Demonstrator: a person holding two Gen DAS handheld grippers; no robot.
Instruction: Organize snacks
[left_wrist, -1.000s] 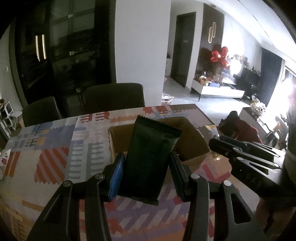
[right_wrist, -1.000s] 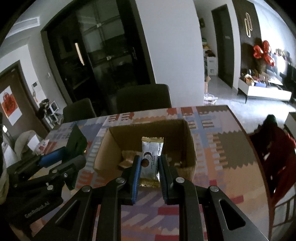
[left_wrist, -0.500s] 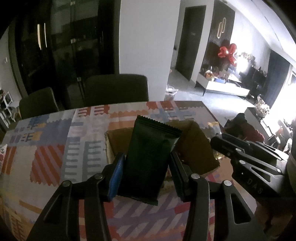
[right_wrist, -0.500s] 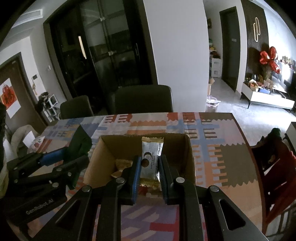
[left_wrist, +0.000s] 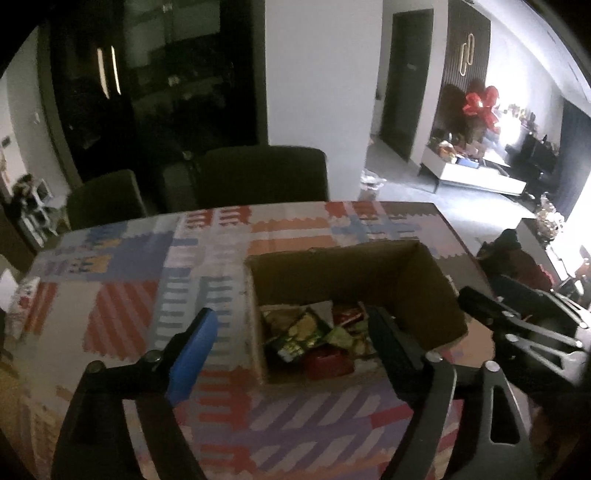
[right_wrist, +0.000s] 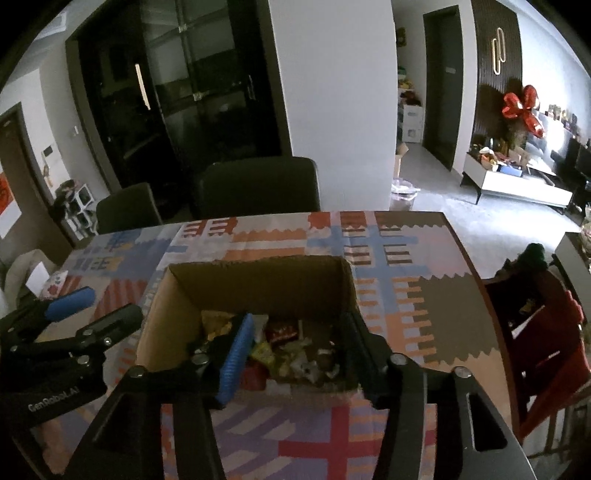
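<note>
Two grippers, left gripper (left_wrist: 288, 334) and right gripper (right_wrist: 297, 338), hover with empty, opening jaws over the cardboard box (right_wrist: 255, 284) of snack packets (left_wrist: 306, 334) near the patterned counter's (right_wrist: 388, 254) right edge.

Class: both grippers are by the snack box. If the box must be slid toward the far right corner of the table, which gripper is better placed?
Probably right gripper: its opening jaws straddle the box's near wall, empty. Left gripper sits off the box's left side.
</note>
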